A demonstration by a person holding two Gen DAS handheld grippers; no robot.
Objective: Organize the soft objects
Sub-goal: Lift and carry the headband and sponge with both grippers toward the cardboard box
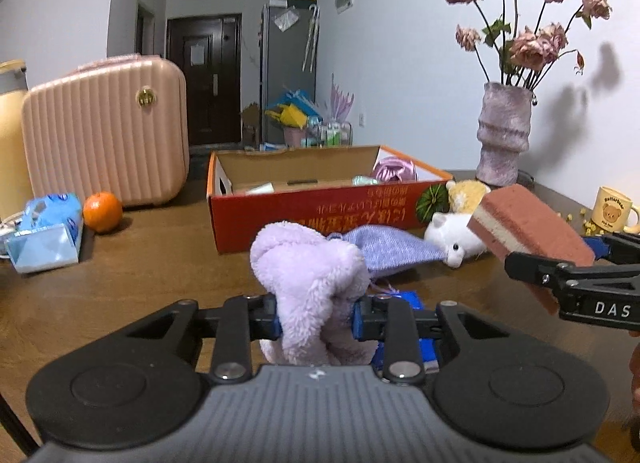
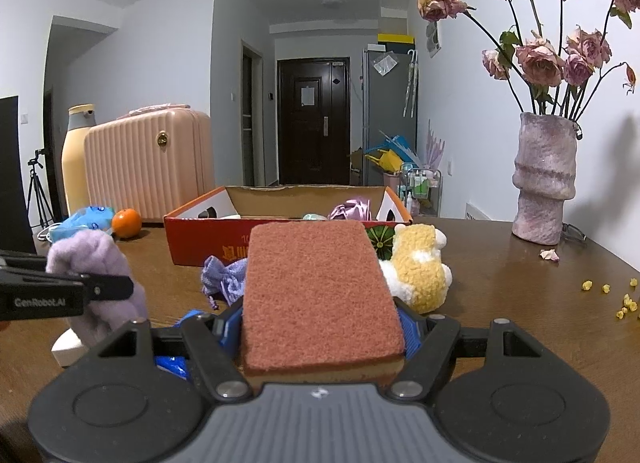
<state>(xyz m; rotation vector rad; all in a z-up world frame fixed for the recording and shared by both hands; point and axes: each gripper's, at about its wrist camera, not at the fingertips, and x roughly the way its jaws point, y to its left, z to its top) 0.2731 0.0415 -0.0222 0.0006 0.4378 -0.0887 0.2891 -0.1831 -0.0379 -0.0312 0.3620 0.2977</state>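
So on my end the left gripper [image 1: 316, 317] is clamped on a fluffy purple plush [image 1: 308, 275], held just above the table [image 1: 140, 275]. My right gripper [image 2: 322, 327] is squeezed onto a brown scrub sponge [image 2: 320, 295], also held up in the air. The orange cardboard box [image 1: 320, 215] sits right behind both, with a white plush [image 1: 448, 235] beside it.

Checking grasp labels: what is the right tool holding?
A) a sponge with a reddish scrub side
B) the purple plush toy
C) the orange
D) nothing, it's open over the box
A. In the right wrist view the right tool has its blue pads against both sides of the sponge; the purple plush toy sits in the left tool, and the orange lies on the table.
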